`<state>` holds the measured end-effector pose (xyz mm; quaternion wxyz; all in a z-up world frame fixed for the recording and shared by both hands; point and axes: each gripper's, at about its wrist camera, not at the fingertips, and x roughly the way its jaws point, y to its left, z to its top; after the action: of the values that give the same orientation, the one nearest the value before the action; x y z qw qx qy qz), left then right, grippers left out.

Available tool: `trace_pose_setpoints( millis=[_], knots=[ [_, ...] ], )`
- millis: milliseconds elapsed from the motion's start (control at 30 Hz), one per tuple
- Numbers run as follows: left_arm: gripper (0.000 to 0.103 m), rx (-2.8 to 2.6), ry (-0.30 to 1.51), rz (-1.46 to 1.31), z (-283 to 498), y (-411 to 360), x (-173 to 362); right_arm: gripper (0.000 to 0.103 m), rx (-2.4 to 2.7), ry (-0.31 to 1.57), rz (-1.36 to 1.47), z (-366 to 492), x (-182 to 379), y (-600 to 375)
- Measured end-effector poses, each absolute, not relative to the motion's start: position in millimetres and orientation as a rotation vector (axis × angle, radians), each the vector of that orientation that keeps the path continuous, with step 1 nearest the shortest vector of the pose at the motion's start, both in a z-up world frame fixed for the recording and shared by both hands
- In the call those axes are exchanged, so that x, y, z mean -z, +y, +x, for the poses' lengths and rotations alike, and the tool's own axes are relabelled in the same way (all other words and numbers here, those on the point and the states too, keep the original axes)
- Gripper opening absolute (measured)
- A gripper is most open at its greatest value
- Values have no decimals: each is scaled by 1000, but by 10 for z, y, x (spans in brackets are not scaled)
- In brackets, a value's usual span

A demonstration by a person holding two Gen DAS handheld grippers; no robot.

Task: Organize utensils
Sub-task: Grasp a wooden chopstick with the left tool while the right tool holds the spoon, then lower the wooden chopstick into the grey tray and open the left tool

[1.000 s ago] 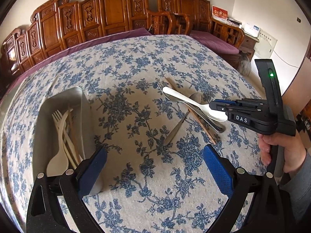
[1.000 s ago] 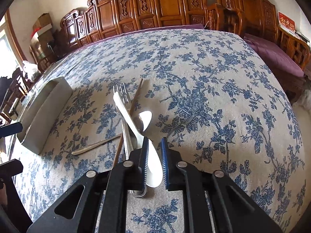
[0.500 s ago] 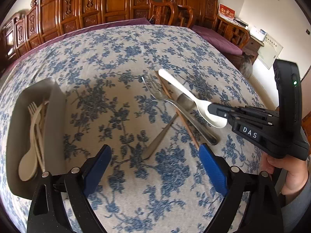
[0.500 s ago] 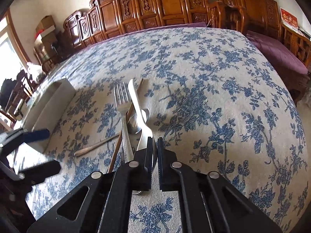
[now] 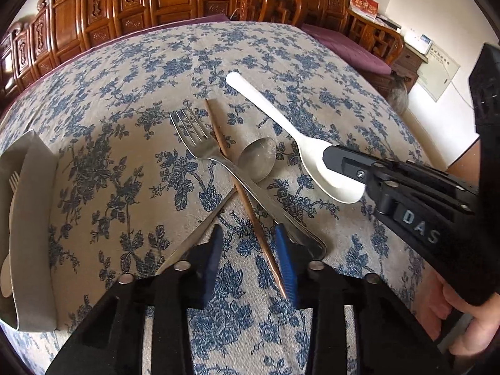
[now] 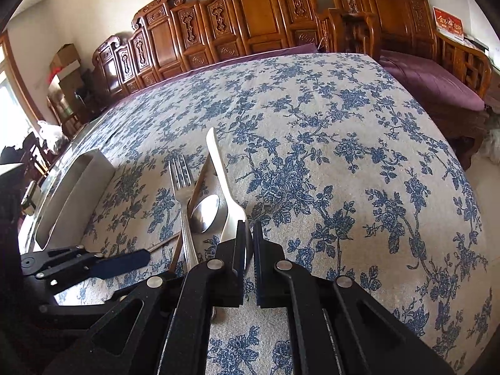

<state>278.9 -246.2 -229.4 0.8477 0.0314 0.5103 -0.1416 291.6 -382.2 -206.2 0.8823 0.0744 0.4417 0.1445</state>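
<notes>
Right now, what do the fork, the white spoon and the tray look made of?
Fork: polished steel, mirror glints along its handle. White spoon: probably matte plastic; uniform white, no reflections, could be ceramic. Tray: dull grey, likely plastic, no shine.

Each camera sits just behind its own fingers, looking steeply down, close over the flowered tablecloth (image 5: 131,156). Both views share the crossed cutlery ahead of the fingers: metal fork (image 5: 200,143) (image 6: 181,187) and white spoon (image 5: 281,118) (image 6: 218,162).

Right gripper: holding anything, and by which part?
Yes. The right gripper is shut on the white spoon, pinching its bowl end; the handle points away, free.
</notes>
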Motion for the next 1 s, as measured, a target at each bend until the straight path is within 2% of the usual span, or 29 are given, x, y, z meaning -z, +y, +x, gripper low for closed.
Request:
trace_pose_setpoints(
  millis=[133,200,467,1000],
  knots=[
    [16,267,1059,128,2778,-2495,2324,6,-302,921,156,2923,2065,-3817],
    [5,255,1056,148,2773,-2471,2325,6,-302,918,154,2919,2058,-3814],
    [4,232,1040,110,2795,-2137,2213,6,-304,909,118,2892,2027,-3711],
    [4,162,905,84,2879,-1552,1606,6,-306,892,75,2848,1945,-3570]
  ],
)
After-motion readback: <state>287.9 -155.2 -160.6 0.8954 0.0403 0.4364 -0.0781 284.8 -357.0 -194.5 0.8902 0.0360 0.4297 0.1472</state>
